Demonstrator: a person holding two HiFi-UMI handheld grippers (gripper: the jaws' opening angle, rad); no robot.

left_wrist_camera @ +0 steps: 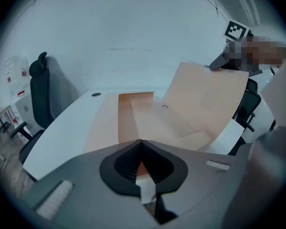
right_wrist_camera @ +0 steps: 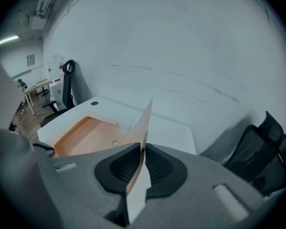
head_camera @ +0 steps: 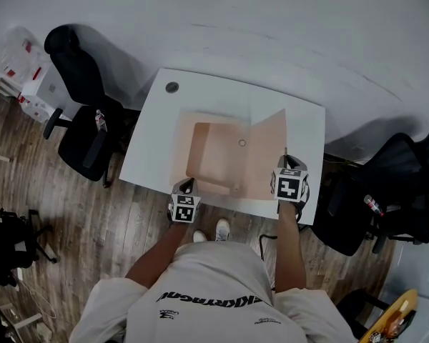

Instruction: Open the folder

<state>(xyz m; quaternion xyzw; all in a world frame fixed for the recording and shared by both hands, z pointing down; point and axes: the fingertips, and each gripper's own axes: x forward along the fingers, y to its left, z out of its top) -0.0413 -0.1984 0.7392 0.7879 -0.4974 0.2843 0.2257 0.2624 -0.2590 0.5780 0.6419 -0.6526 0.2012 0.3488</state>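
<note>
The folder (head_camera: 211, 156) is lying open in the middle of the white table (head_camera: 200, 95), its peach inside facing up. In the head view its cover (head_camera: 267, 156) is standing up from the 3 o'clock side, leaning a little toward 3 o'clock.

The right gripper (head_camera: 285, 161) is sitting at the folder's 4 o'clock corner. In the right gripper view its jaws are pressing together on the cover's (right_wrist_camera: 144, 123) near edge, and the sheet is running edge-on between the pads of the right gripper (right_wrist_camera: 142, 149).

The left gripper (head_camera: 188, 185) is sitting at the folder's 7 o'clock corner. In the left gripper view its jaws are meeting at the tips, pinching the folder's near edge, with a strip of peach and white showing between them at the left gripper (left_wrist_camera: 141, 143). From there the cover (left_wrist_camera: 205, 99) is rising at 2 o'clock.

A small ring (head_camera: 242, 143) is showing on the folder near the fold. A round hole (head_camera: 172, 87) is lying at the table's 10 o'clock corner. A black chair (head_camera: 82, 131) is standing at 9 o'clock of the table.
</note>
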